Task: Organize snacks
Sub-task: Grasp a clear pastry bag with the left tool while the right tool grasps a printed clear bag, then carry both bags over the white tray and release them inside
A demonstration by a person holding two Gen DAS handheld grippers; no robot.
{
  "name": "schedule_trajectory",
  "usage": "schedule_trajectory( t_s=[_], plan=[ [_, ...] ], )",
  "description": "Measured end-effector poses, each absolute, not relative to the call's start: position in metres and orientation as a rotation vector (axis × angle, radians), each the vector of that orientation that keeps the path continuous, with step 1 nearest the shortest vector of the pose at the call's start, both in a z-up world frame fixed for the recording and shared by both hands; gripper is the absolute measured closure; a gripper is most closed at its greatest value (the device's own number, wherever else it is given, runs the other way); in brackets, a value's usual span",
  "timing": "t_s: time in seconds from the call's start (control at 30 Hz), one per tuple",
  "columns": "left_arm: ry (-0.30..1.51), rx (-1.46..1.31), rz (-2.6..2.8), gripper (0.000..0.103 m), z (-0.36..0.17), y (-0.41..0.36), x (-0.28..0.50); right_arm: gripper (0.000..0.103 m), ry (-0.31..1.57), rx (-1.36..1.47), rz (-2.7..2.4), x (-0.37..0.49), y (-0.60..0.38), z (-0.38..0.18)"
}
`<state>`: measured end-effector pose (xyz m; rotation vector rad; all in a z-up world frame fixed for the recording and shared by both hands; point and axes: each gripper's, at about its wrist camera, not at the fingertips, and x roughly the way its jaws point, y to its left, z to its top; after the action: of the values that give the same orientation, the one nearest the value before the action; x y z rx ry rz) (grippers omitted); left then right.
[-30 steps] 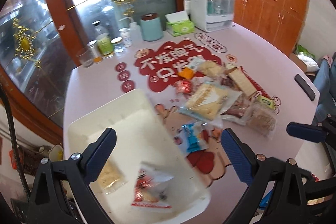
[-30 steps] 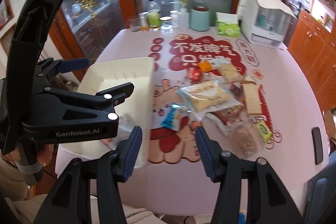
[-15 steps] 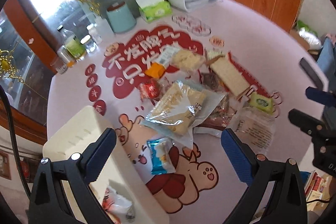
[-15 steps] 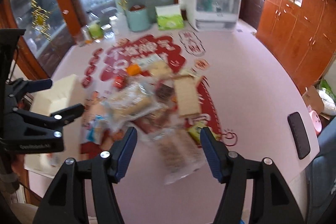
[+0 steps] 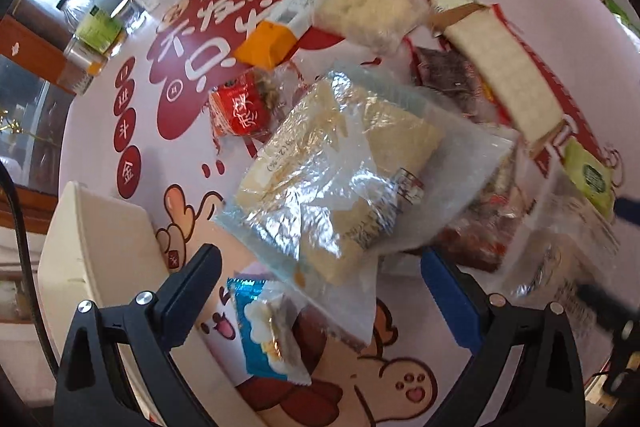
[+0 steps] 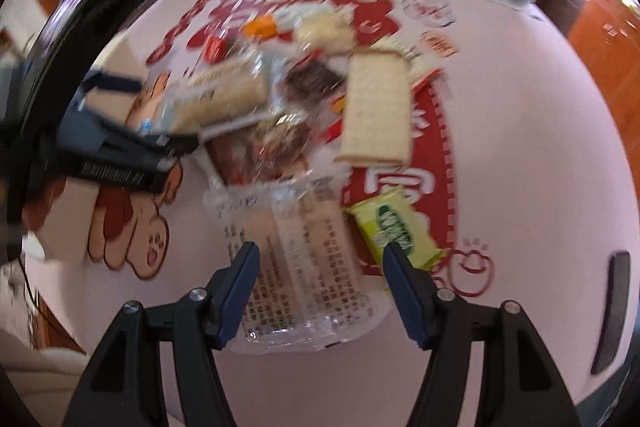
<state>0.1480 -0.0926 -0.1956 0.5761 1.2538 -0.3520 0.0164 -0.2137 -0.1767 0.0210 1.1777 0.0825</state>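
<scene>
The left gripper (image 5: 320, 291) gapes empty over the blue packet (image 5: 266, 331), beside the white bin (image 5: 100, 247) at the table's (image 6: 520, 107) left edge. The right gripper (image 6: 318, 291), also wide and empty, straddles a clear packet (image 6: 296, 267) near the front edge.

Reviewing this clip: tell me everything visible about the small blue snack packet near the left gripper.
The blue packet is a small pillow-style wrapper, glossy like foil or plastic film, blue with a white picture on its face and a crimped top edge. It looks sealed and lies flat on the table mat, slightly askew. It sits between the fingers of the open left gripper, nearer the left finger, not gripped. The large clear bag lies just above it, its corner apparently overlapping the packet's upper right. The white bin is beside it.
</scene>
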Motion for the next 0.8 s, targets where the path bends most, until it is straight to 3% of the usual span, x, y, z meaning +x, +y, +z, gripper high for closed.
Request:
schedule_trajectory(
  t_s=[0.1, 0.23, 0.3, 0.37, 0.4, 0.47, 0.57, 0.67, 0.8],
  plan=[
    [1.279, 0.566, -0.316, 0.004, -0.206, -0.094, 0.156, 0.027, 1.167, 0.002, 0.14, 0.018, -0.208, -0.183],
    [1.3, 0.521, -0.278, 0.004, -0.214, -0.093, 0.168, 0.025, 1.197, -0.029, 0.188, 0.022, -0.199, -0.196],
    [1.317, 0.483, -0.28, 0.01, -0.216, -0.092, 0.174, 0.023, 1.196, -0.084, 0.182, 0.023, -0.192, -0.204],
    [1.333, 0.441, -0.286, 0.027, -0.217, -0.091, 0.177, 0.021, 1.193, -0.117, 0.178, 0.024, -0.187, -0.208],
    [1.329, 0.438, -0.278, 0.029, -0.217, -0.09, 0.177, 0.021, 1.193, -0.129, 0.174, 0.023, -0.186, -0.21],
    [1.299, 0.461, -0.259, 0.053, -0.215, -0.091, 0.175, 0.021, 1.189, -0.149, 0.166, 0.023, -0.183, -0.212],
    [1.282, 0.435, -0.254, 0.063, -0.21, -0.088, 0.173, 0.023, 1.183, -0.176, 0.159, 0.023, -0.181, -0.214],
    [1.261, 0.398, -0.251, 0.07, -0.203, -0.082, 0.172, 0.031, 1.163, -0.189, 0.15, 0.021, -0.18, -0.212],
    [1.245, 0.359, -0.249, 0.074, -0.193, -0.076, 0.166, 0.039, 1.16, -0.149, 0.137, 0.019, -0.182, -0.207]
  ],
)
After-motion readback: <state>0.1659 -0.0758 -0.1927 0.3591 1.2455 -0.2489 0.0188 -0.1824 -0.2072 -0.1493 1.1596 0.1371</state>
